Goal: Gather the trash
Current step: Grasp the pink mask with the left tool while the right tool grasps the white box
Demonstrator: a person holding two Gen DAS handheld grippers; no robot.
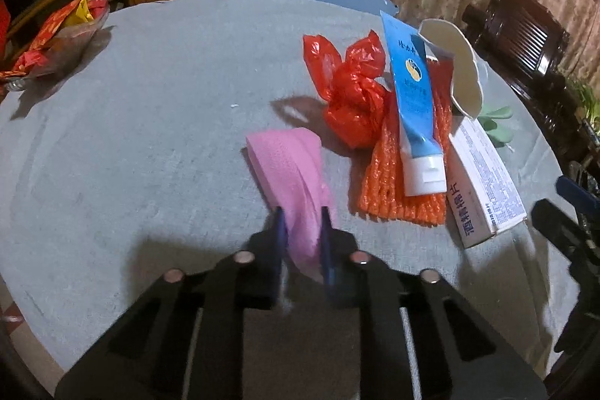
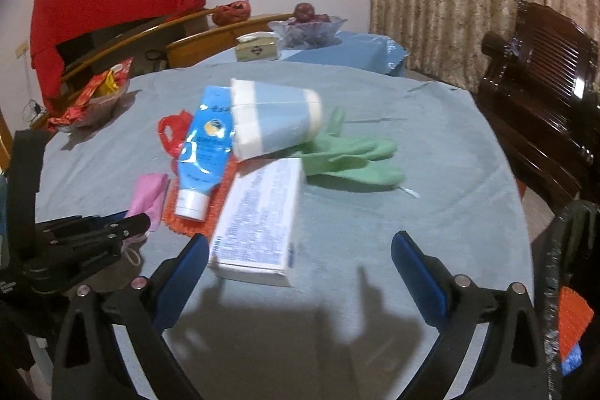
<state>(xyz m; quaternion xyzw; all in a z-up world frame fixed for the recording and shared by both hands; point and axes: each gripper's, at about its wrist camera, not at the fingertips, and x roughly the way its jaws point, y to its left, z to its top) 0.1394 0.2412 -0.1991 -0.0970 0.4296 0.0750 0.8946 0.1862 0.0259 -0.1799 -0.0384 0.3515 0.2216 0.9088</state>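
Two grippers, left (image 1: 303, 235) clamping pink tissue (image 1: 292, 171), right (image 2: 300, 265) spread open, box (image 1: 483, 190) reading 酒精棉片

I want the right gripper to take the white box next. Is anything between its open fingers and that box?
Nothing visible blocks it. The right gripper is open, and the white box lies just ahead on bare tablecloth, nearer its left finger.
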